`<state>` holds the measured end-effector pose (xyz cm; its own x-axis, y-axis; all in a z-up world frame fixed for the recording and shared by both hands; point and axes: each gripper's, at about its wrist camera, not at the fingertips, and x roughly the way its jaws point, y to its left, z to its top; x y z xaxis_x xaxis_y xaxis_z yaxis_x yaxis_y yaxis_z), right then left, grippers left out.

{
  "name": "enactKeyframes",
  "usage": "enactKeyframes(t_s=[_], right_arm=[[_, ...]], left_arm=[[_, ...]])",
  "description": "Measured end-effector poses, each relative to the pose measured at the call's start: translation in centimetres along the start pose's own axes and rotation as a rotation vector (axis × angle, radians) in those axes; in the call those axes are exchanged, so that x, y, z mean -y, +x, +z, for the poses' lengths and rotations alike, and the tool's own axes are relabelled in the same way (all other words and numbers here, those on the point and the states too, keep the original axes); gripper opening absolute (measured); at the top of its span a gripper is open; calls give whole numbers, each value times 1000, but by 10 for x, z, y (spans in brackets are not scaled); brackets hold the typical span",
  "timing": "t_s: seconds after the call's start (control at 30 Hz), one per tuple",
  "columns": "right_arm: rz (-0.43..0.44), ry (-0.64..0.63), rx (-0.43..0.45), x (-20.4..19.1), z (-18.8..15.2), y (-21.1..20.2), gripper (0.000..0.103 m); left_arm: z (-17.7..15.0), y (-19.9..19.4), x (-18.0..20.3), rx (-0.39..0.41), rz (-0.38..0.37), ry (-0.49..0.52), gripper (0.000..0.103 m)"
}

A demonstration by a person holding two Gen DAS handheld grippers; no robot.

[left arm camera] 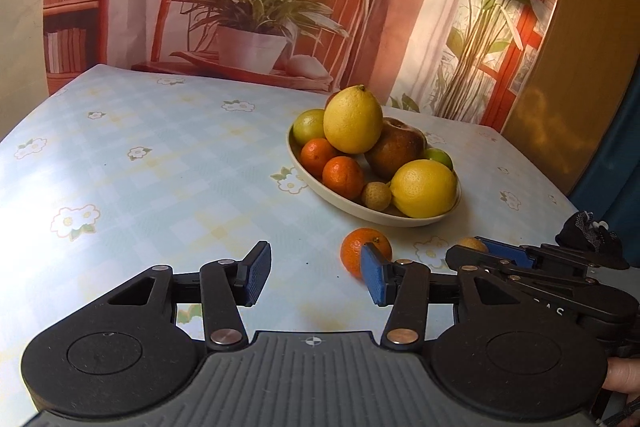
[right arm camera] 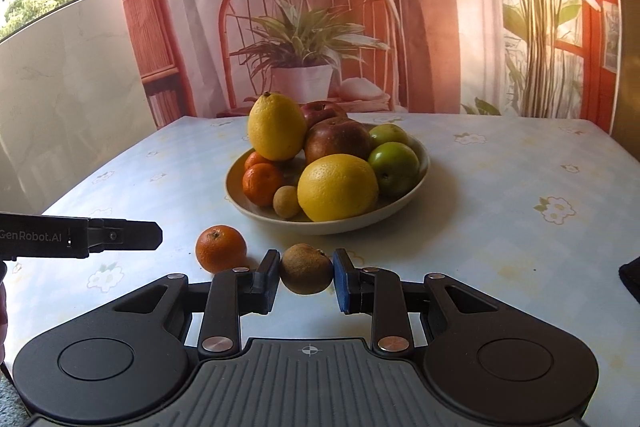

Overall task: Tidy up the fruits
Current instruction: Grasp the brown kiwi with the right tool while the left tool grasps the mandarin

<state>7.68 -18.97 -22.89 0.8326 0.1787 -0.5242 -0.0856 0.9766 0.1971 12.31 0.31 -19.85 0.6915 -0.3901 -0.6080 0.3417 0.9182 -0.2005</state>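
My right gripper clamps small brown fruit across middle: light, firm, round, may roll. My left gripper open, empty, beside mandarin.

The surface to my left lies open. Ahead the heaped bowl blocks passage; a tangerine sits just before it, between my left tongs and right tongs.

My left claw and right claw are black, with blue ribbed pads, brass-coloured rivets and white "GenRobot.AI" lettering.
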Motion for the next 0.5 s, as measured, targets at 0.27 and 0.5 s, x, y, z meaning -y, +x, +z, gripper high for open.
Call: enactKeyframes(t_s=[0.27,0.5], right_arm=[[9,64,4,15,-8,-2,26],[20,76,-16,18,-8,1,26]], left_arm=[[9,23,24,-37,-93,118,52],[20,49,16,-93,-98,62,52]])
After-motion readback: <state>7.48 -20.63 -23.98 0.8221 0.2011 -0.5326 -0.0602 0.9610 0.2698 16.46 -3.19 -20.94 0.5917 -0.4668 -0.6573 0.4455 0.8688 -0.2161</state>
